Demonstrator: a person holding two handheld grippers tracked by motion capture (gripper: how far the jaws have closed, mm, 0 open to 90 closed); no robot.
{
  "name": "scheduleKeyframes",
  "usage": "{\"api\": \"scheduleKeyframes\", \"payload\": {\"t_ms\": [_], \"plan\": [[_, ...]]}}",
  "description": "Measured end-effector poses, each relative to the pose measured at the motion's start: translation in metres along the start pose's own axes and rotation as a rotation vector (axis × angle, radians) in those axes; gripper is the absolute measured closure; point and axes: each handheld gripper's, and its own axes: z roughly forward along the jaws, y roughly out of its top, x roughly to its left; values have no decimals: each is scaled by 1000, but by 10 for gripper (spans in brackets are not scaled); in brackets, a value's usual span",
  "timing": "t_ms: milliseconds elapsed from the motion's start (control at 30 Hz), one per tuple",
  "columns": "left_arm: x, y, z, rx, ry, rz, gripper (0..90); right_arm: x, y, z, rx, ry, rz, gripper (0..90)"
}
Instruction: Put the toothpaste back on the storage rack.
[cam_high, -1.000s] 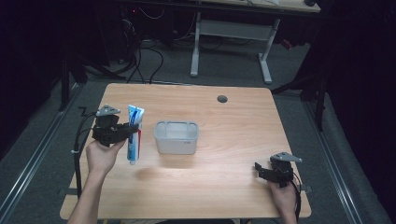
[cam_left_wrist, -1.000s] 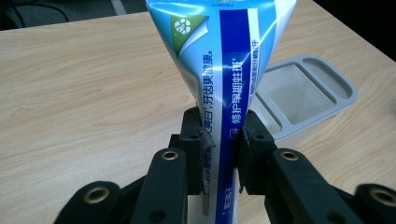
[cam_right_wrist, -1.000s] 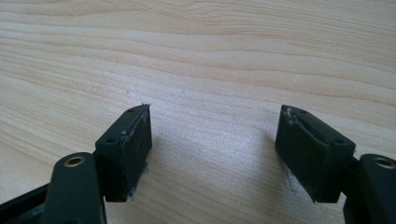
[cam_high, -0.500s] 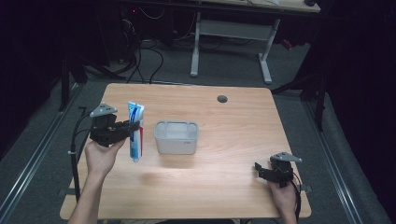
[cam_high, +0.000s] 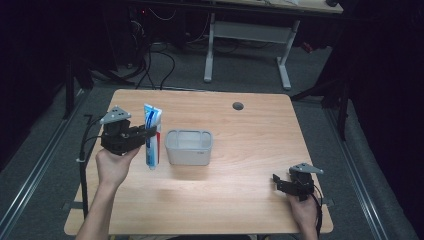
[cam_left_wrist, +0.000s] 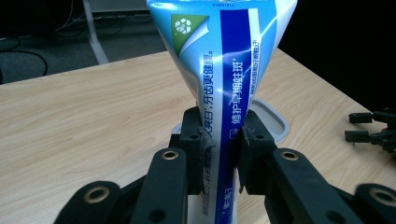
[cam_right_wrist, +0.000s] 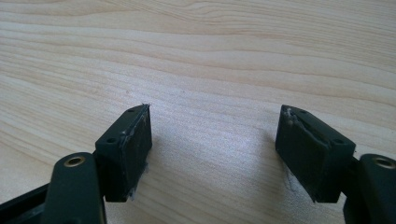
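High view: the left tongs (cam_high: 150, 134) are gripping a blue-and-white toothpaste tube (cam_high: 152, 137) at mid-length and holding it upright above the desk (cam_high: 250, 150), with the flat crimped end up and the cap end pointing down. The tube is hanging just to the left of an empty translucent plastic container (cam_high: 189, 147), so the coming move appears to turn on carrying the tube sideways toward the container's open top; the tube's long axis is running vertically. The right tongs (cam_high: 281, 183) are resting well apart at the near right edge of the desk, so the left hand (cam_high: 114, 165) is by far the nearer one. Left gripper view: the pads are pressing on the narrow waist of the toothpaste tube (cam_left_wrist: 223, 93), whose wide crimped end is fanning out above them; the container's rim (cam_left_wrist: 273, 122) is showing just behind. Right gripper view: the right tongs (cam_right_wrist: 212, 154) are standing wide open over bare wood with nothing between the pads.
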Motion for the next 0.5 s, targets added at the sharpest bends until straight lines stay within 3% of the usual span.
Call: {"api": "scheduleKeyframes", "payload": {"t_ms": [500], "plan": [[-13, 22, 13, -30, -65, 17, 754, 0, 0, 0, 0, 0, 0, 271]]}}
